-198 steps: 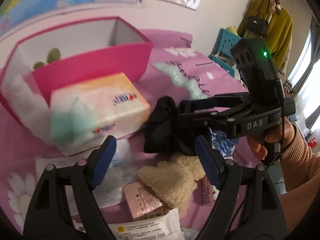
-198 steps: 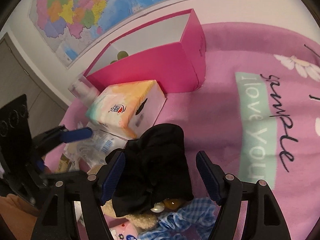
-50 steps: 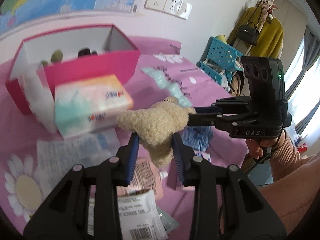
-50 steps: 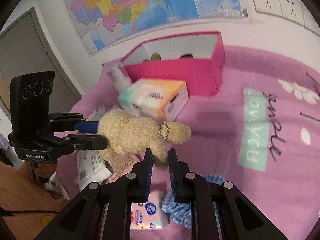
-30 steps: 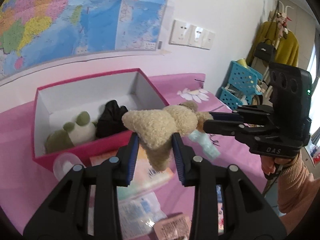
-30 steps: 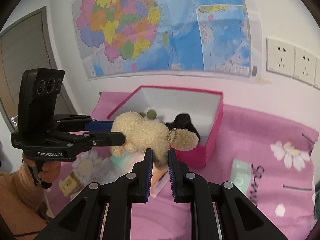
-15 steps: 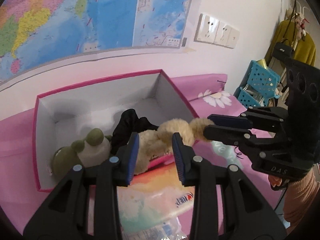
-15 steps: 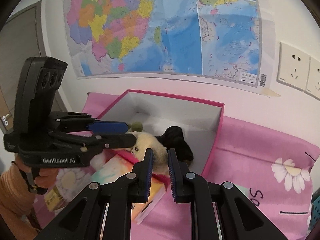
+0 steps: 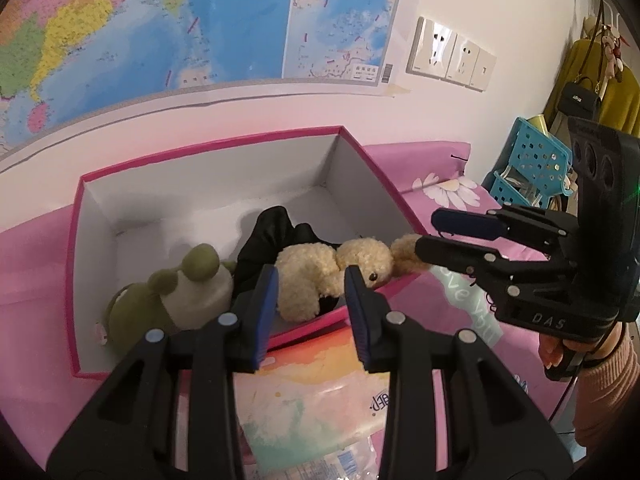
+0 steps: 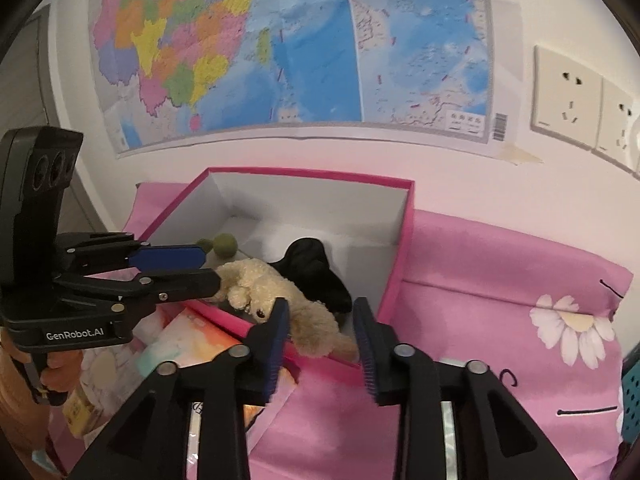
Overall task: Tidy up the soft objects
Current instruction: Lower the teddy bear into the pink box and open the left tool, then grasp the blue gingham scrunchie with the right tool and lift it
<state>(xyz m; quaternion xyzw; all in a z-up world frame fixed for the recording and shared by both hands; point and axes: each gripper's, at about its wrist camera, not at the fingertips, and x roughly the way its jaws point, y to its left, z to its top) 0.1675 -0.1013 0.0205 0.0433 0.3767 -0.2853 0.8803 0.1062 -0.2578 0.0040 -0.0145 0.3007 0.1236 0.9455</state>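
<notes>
A cream plush bear [image 9: 308, 276] [image 10: 280, 292] lies in the pink box [image 9: 220, 184] [image 10: 312, 200], partly on a black soft item [image 9: 272, 236] [image 10: 316, 268] and beside a green frog plush [image 9: 180, 292] [image 10: 224, 244]. My left gripper [image 9: 311, 272] [image 10: 210, 267] reaches over the box's near wall and is shut on the bear's body. My right gripper [image 10: 320, 324] [image 9: 427, 232] is at the bear's other end. Its jaws are opening, and the bear's leg lies loose between them without the pads pressing on it.
A pastel tissue pack [image 9: 320, 380] [image 10: 192, 344] lies on the pink bedding just in front of the box. The wall with a map and sockets rises right behind the box. A blue basket [image 9: 532, 160] stands at the far right. A hand [image 9: 560, 352] holds each gripper.
Both grippers carried the bear forward and down into the box. Since half a second ago the right jaws have come apart off the bear's leg; the left keeps its grip.
</notes>
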